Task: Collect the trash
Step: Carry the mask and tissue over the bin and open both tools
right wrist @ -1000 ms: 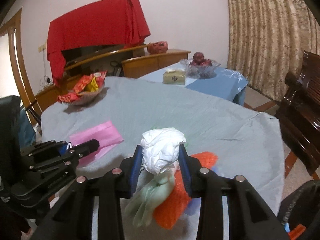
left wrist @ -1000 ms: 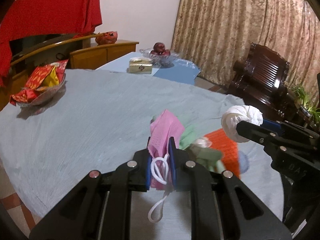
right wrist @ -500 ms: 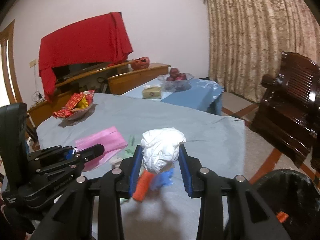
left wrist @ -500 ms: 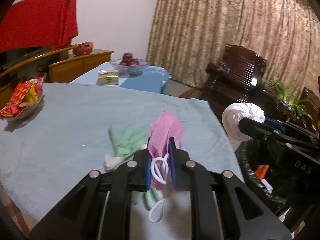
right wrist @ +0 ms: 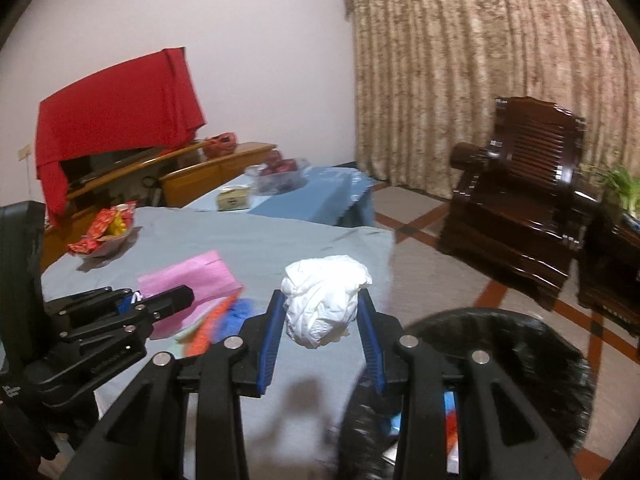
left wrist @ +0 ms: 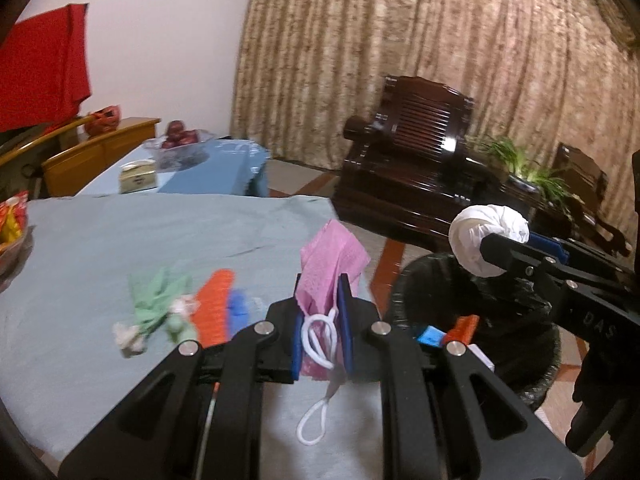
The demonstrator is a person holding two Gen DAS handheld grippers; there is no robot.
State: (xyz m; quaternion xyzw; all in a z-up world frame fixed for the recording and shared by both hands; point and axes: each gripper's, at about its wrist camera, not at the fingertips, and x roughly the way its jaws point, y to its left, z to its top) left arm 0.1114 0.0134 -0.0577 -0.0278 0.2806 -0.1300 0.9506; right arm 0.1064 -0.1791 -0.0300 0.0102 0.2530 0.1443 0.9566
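Observation:
My left gripper (left wrist: pixel 320 300) is shut on a pink face mask (left wrist: pixel 334 258) whose white ear loops (left wrist: pixel 316 428) dangle below the jaws. A crumpled white tissue ball (right wrist: pixel 322 300) is clamped in my right gripper (right wrist: pixel 322 312). Both grippers hang over the table's right edge beside a black bin (left wrist: pixel 516 356) lined with a black bag, which has scraps inside. In the left wrist view the tissue ball (left wrist: pixel 486 240) sits above the bin. Green crumpled paper (left wrist: pixel 158 304), an orange piece (left wrist: pixel 214 306) and a blue scrap (left wrist: pixel 239 306) lie on the grey tablecloth (left wrist: pixel 120 236).
A dish of red snack packets (right wrist: pixel 104 232) stands at the table's far left. Behind are a low blue-covered table (right wrist: pixel 312 192) with a fruit bowl and tissue box, a wooden cabinet, a dark wooden armchair (right wrist: pixel 520 200), a plant and curtains.
Both grippers have swung right with their loads, from over the table's middle to its right edge. The black bin has come into view below them.

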